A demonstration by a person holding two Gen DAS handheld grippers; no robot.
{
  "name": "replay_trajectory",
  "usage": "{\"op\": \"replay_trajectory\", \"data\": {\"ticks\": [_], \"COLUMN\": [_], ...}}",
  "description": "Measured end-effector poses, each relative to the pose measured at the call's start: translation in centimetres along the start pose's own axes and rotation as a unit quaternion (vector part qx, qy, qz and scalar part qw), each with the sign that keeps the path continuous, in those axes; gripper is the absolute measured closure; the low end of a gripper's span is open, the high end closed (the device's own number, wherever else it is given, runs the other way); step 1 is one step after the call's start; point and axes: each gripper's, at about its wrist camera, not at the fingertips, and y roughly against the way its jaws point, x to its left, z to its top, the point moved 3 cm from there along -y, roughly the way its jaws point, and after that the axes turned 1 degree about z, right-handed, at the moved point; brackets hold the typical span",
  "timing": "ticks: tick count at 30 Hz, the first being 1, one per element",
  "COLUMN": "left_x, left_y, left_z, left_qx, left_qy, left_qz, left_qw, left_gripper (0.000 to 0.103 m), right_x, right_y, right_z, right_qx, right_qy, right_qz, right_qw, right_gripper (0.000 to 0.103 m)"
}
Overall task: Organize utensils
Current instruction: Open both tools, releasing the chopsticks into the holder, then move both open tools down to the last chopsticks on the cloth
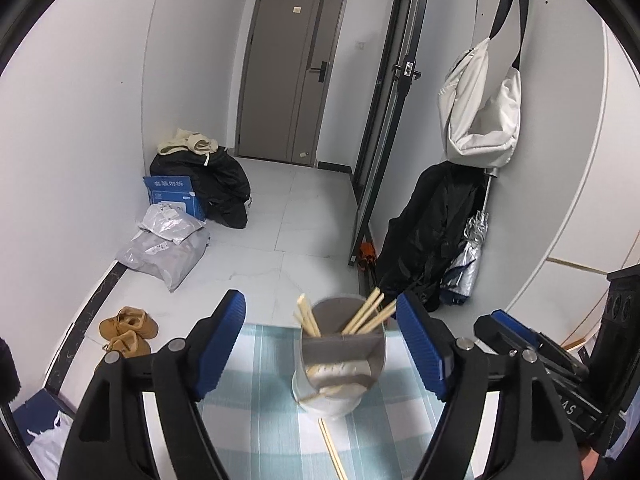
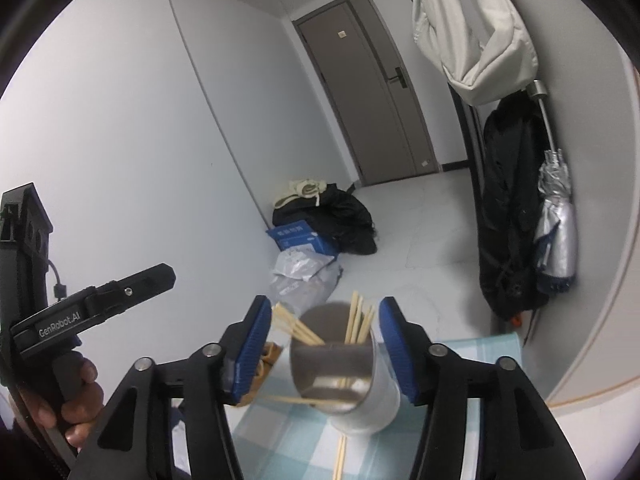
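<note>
- A cylindrical metal holder with inner dividers is stood near the far edge of the checked cloth
- Slender wooden chopsticks are leaned inside
- Ribbed blue pads of the left gripper and right gripper are held apart, nothing gripped

We see soft, even indoor light, strong fisheye bending at dark edges, and a perhaps slightly blurred near holder
</note>
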Motion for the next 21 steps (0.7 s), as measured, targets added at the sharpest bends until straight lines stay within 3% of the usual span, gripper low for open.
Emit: {"op": "replay_trajectory", "data": {"ticks": [3,15,21], "left_x": [0.6,3.1,3.6], "left_y": [0.5,1.8,0.4], "left_z": [-1.4,-7.4,-10.8], "left_qx": [-0.002,-0.003,0.02], "left_qy": [0.012,0.045,0.055], "left_qz": [0.007,0.013,0.021], "left_qw": [0.9999,0.9989,0.9981], "left_gripper": [0.021,0.019,0.015], "right_x": [0.4,1.3,1.4], "right_y": [1.2,3.3,3.1], "right_z": [-1.0,-6.6,-9.4], "right_qx": [-0.002,0.008,0.02], "right_qy": [0.006,0.027,0.034], "right_qz": [-0.006,-0.037,-0.046], "right_qw": [1.0,0.999,0.998], "right_gripper": [0.039,0.029,0.029]}}
